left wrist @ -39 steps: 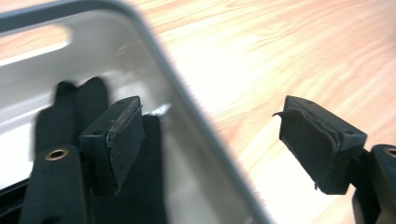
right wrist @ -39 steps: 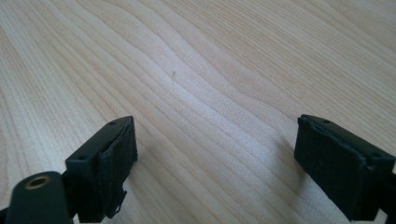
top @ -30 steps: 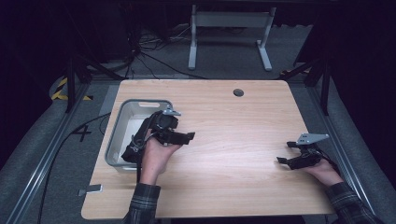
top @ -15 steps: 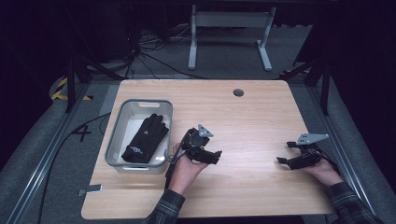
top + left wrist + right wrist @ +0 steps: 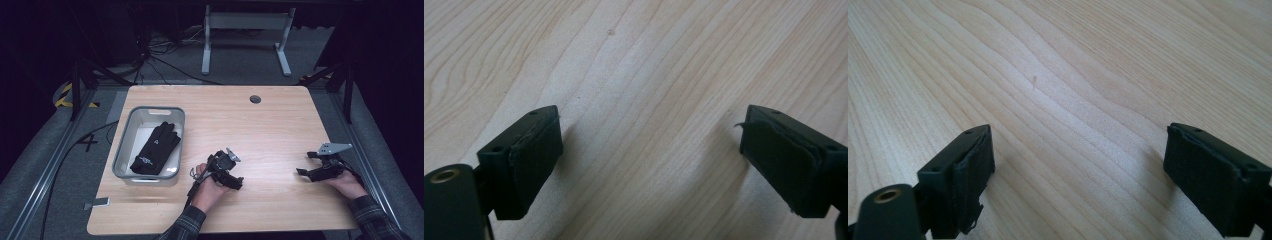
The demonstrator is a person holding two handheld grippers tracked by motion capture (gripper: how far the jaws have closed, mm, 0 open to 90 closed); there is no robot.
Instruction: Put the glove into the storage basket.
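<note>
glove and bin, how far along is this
Done, by the look of it: the black glove lies inside the grey bin at the table's left. In hand: nothing. The left gripper rests near the middle of the table, its jaws just opening with only bare wood between them. The right gripper sits open near the right edge. Nothing else waits on the tabletop.

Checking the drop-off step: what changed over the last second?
The left gripper left the bin and came down to the bare table, jaws just opening, nothing between them. The black glove lies released in the bin. The right gripper kept still, open and empty.
</note>
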